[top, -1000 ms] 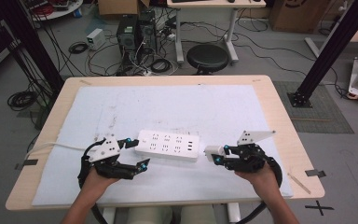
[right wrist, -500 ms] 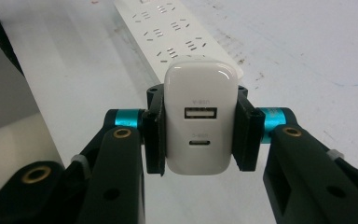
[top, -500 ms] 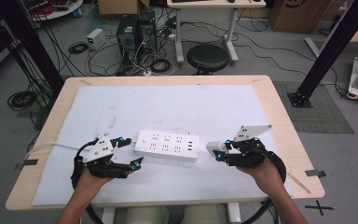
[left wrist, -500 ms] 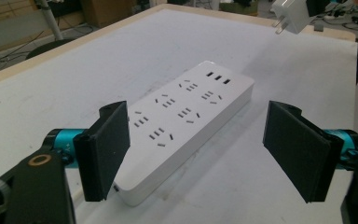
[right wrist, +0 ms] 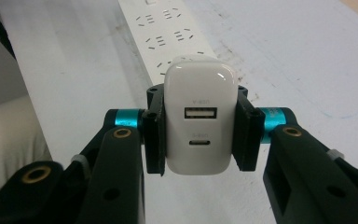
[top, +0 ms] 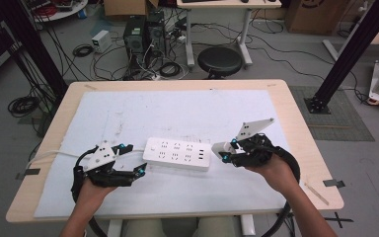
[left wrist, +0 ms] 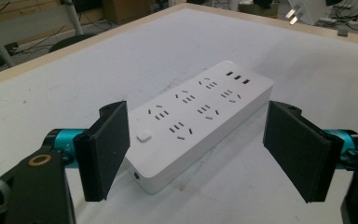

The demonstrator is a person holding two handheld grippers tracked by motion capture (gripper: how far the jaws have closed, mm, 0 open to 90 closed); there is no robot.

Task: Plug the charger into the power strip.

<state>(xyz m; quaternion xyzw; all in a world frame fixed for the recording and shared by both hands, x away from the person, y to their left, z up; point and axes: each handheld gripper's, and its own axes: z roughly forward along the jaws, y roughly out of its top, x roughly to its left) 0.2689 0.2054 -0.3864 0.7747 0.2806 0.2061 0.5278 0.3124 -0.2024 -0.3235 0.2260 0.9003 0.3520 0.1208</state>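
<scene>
Open white mat (top: pixel 187 116) beyond the power strip (top: pixel 177 153), bare right up to the table's far edge (top: pixel 177 84): free passage there for either hand. Between the left gripper's (top: pixel 131 160) wide-spread jaws, only the strip's near end (left wrist: pixel 168 154) in the way, with clear mat on both sides of it. Just off the strip's other end, the right gripper (top: pixel 225 151) raised and clamped on a white USB charger (right wrist: pixel 200 119), a narrow gap left between charger and strip, open mat to its right.
</scene>
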